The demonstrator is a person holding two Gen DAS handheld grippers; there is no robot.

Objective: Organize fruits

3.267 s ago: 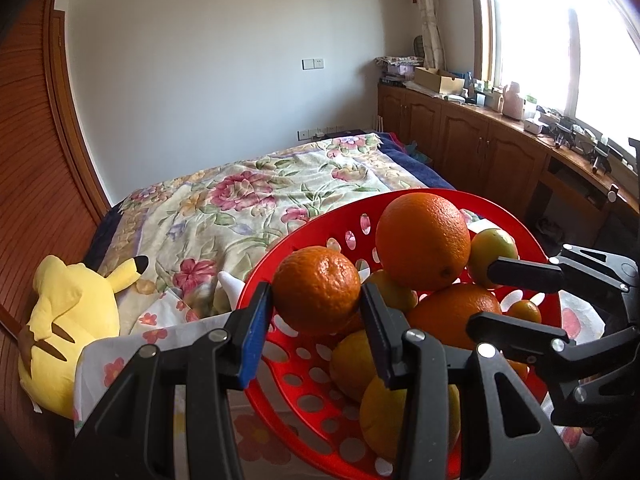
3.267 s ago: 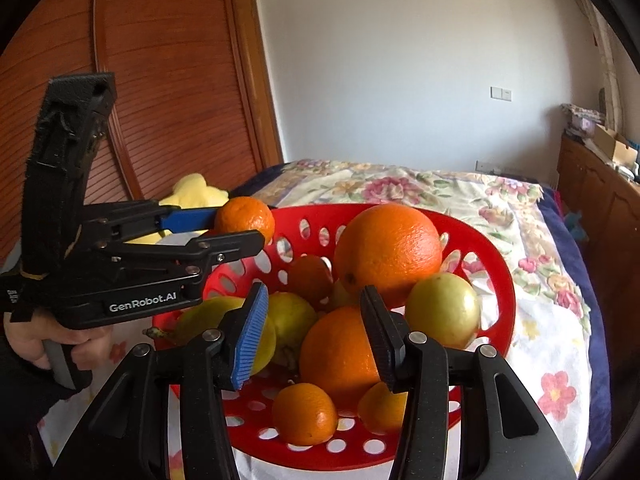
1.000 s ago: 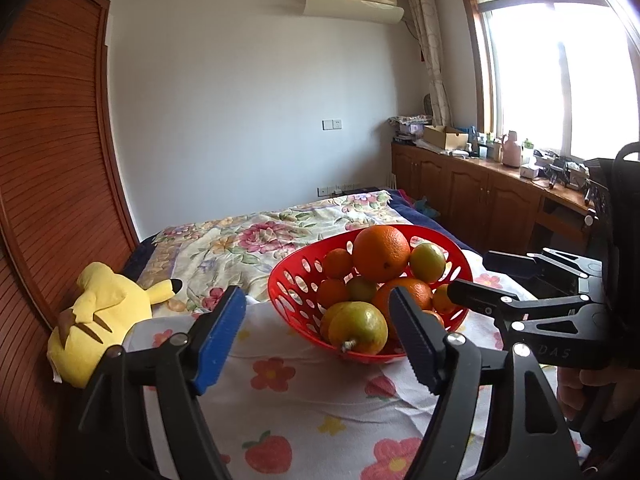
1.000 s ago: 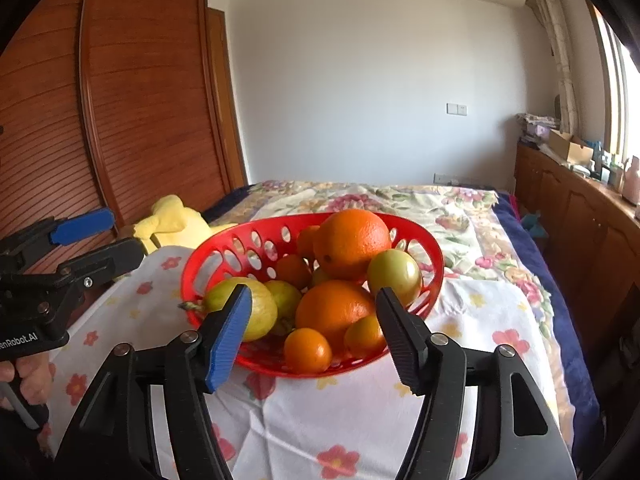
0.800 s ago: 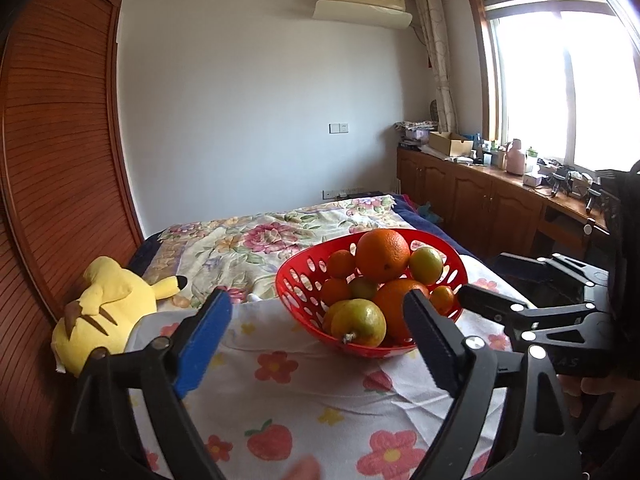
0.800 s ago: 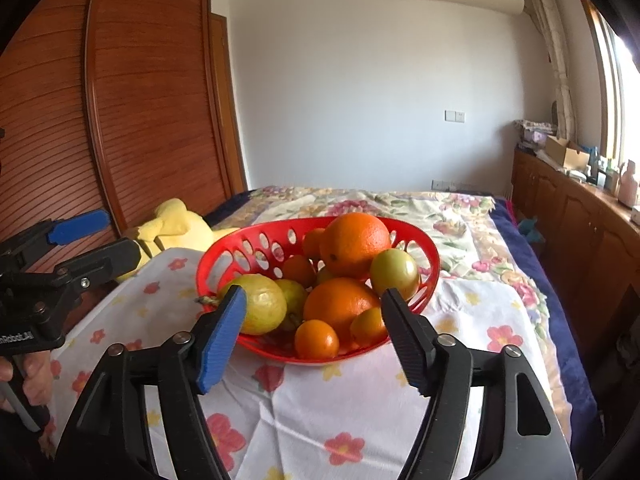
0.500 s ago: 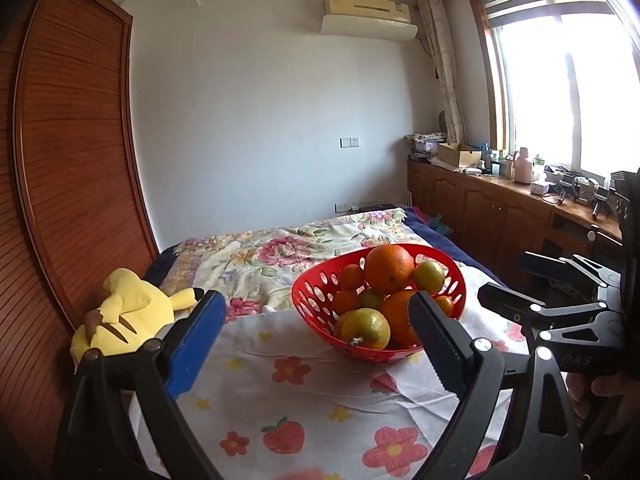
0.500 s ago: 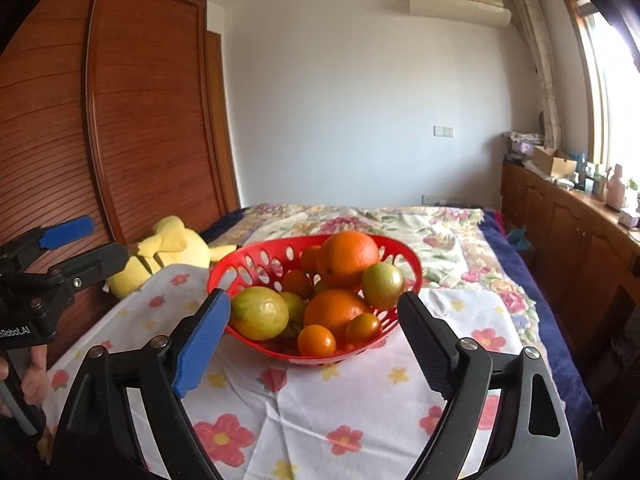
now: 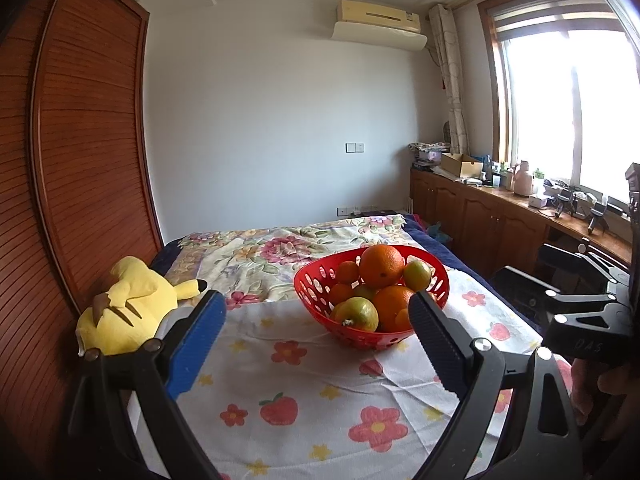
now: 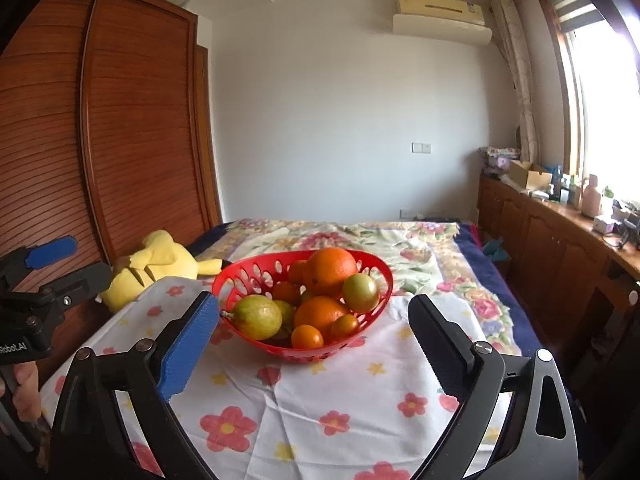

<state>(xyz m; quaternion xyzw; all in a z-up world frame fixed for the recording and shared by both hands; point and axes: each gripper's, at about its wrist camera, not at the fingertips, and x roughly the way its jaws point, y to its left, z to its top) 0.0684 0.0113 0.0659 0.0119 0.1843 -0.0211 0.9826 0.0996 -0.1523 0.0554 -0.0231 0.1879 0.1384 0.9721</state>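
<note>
A red perforated basket [image 9: 439,280] [image 10: 248,276] stands on a table with a flowered cloth [image 9: 312,392] [image 10: 320,400]. It holds several fruits: a large orange [image 9: 381,265] [image 10: 330,271] on top, smaller oranges, and yellow-green fruits [image 9: 358,313] [image 10: 256,317]. My left gripper [image 9: 316,332] is open and empty, well short of the basket. My right gripper [image 10: 314,330] is open and empty too, also short of the basket. Each gripper shows at the edge of the other's view.
A yellow plush toy [image 9: 128,304] [image 10: 156,264] lies at the table's left, against a wooden sliding wardrobe [image 9: 80,184]. A bed with a flowered cover [image 9: 280,248] lies behind the table. Wooden cabinets [image 9: 500,228] with clutter run under the window on the right.
The left gripper let go of the small orange, which stays in the basket. Both grippers have opened wide and drawn back and up from it.
</note>
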